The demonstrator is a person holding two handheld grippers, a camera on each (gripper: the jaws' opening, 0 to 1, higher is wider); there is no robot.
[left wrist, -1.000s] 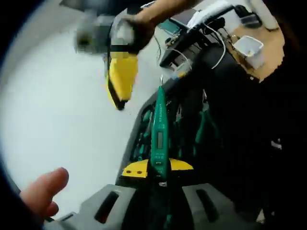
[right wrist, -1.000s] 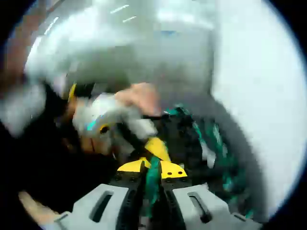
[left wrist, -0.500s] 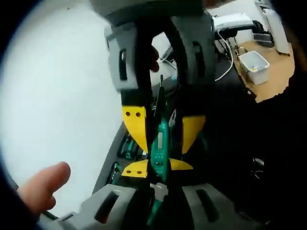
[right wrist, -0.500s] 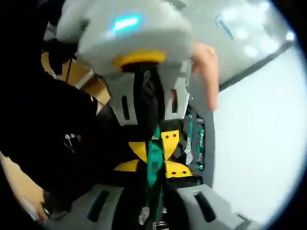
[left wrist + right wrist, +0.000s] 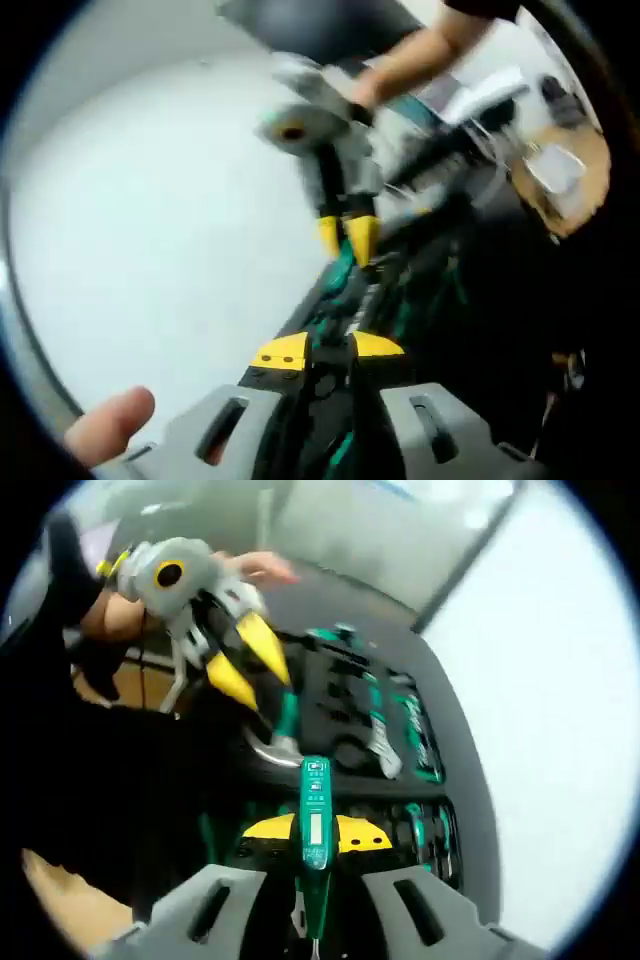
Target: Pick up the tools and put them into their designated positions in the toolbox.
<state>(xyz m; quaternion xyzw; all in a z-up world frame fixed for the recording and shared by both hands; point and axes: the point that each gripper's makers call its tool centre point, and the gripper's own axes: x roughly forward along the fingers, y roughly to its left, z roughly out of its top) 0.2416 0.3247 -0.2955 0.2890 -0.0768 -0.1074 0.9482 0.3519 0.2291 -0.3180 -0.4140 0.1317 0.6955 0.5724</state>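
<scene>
A green tester pen [image 5: 313,820] with a small display stands upright between the yellow-tipped jaws of my right gripper [image 5: 315,832], which is shut on it. My left gripper [image 5: 270,693] hangs at the upper left of the right gripper view, just apart from the pen's far end. In the blurred left gripper view my left gripper [image 5: 329,350] keeps a narrow dark gap. My right gripper [image 5: 346,238] reaches in from above with the green pen [image 5: 343,275] below its tips. The open black toolbox [image 5: 440,695] holds several green-handled tools [image 5: 412,735].
The toolbox [image 5: 450,330] lies on a white table [image 5: 150,220], which also runs along the right [image 5: 560,680]. A thumb [image 5: 110,425] shows at the lower left. A wooden desk [image 5: 565,175] with cables and small boxes lies behind. A hand [image 5: 262,568] grips the left gripper.
A second ago the pen was in my left gripper. Half a second ago both grippers met nose to nose around it. Now the grippers have drawn apart and the pen stays in the right one.
</scene>
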